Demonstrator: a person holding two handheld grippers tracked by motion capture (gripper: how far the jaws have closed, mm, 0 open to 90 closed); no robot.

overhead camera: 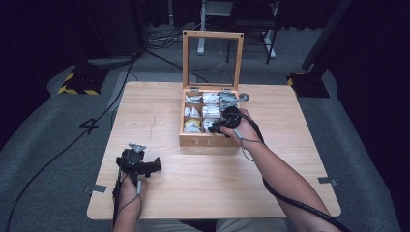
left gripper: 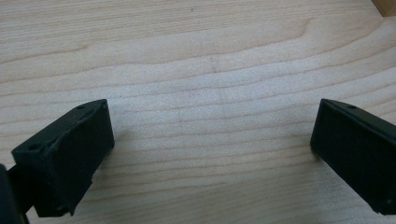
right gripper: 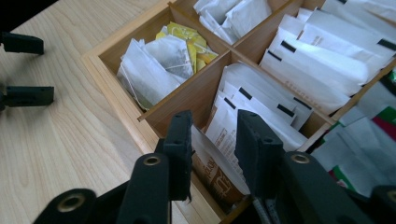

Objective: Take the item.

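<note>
an open wooden tea box [overhead camera: 208,140] with a glass-paned lid sits on the pale wood-grain bench [overhead camera: 203,188], its dividers crowded with white paper sachets [right gripper: 317,65]. the right gripper [right gripper: 212,140] hangs over a near compartment, fingers narrow around a sachet [right gripper: 219,161]. the left gripper [left gripper: 210,149] rests apart, fingers wide.

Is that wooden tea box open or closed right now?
Open. The tea box has its glass-paned lid standing upright behind it, and its compartments lie exposed, packed with tea bags.
</note>
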